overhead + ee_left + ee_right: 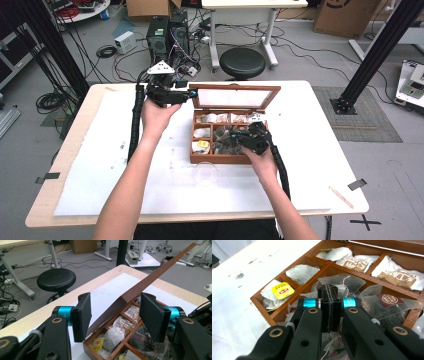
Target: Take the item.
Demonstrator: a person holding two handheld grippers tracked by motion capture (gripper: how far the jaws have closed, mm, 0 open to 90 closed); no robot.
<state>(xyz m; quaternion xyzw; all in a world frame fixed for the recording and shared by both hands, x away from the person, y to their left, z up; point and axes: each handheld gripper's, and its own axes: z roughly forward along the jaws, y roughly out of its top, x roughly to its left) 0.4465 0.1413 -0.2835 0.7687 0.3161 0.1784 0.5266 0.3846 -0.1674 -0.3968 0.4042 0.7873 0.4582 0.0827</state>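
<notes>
A wooden tea box [200, 159] stands mid-table with its glass-paned lid [235, 97] raised. Its compartments hold several tea bags: white paper ones, one with a yellow tag [283, 289], and clear pyramid bags [347, 281] of dark tea. My left gripper [192, 93] is at the lid's upper left corner. In the left gripper view its jaws [115, 312] stand apart, the lid [155, 275] edge-on between them, neither pad pressing it. My right gripper [328, 291] is shut, pads together, low over the clear bags in the box [274, 315]. Whether it pinches any film I cannot tell.
A clear glass cup [205, 173] sits on the white sheet just in front of the box. A thin wooden stick [341, 196] lies near the table's front right corner. A black stool [242, 62] stands beyond the far edge.
</notes>
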